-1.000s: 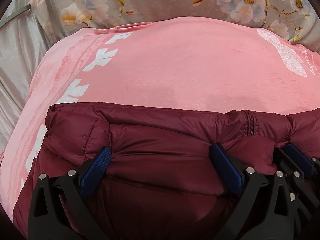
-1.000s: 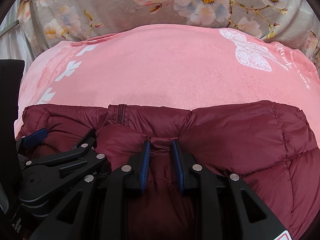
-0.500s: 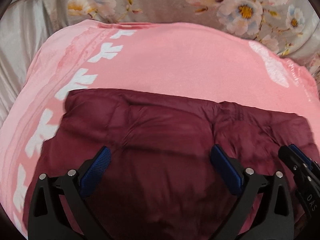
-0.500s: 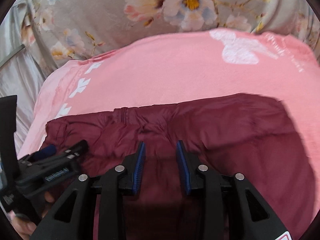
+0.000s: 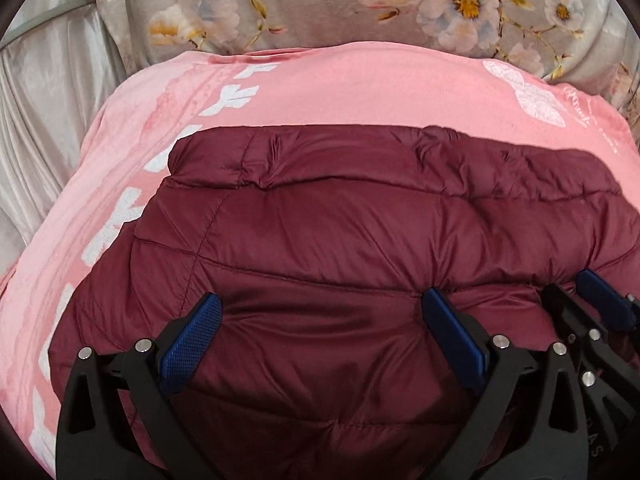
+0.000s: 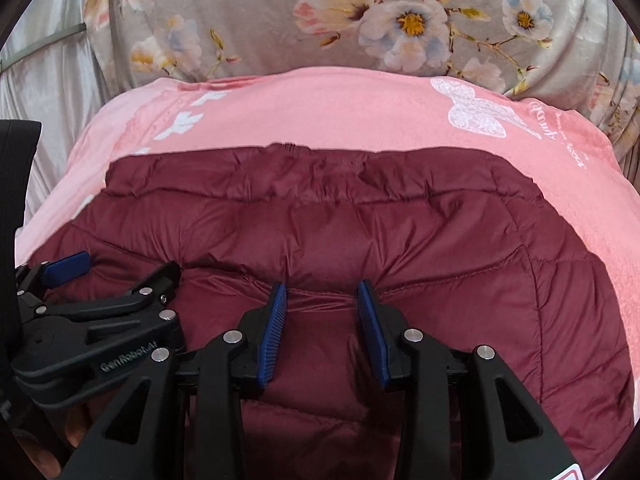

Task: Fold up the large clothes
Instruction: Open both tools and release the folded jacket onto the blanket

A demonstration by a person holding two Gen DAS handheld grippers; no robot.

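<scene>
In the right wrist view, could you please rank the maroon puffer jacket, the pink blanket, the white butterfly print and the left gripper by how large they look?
1. maroon puffer jacket, though nearness to the camera inflates it
2. pink blanket, partly covered by the jacket
3. left gripper
4. white butterfly print

A dark maroon quilted puffer jacket (image 5: pixel 360 240) lies flat and spread wide on a pink blanket (image 5: pixel 360 92), its stitched seams dividing the shiny fabric into puffy panels. Its far edge runs roughly straight across the blanket, slightly puckered, with a short gathered bit near the middle in the right wrist view. The near part of the garment bulges up in soft folds and fills the foreground.
</scene>
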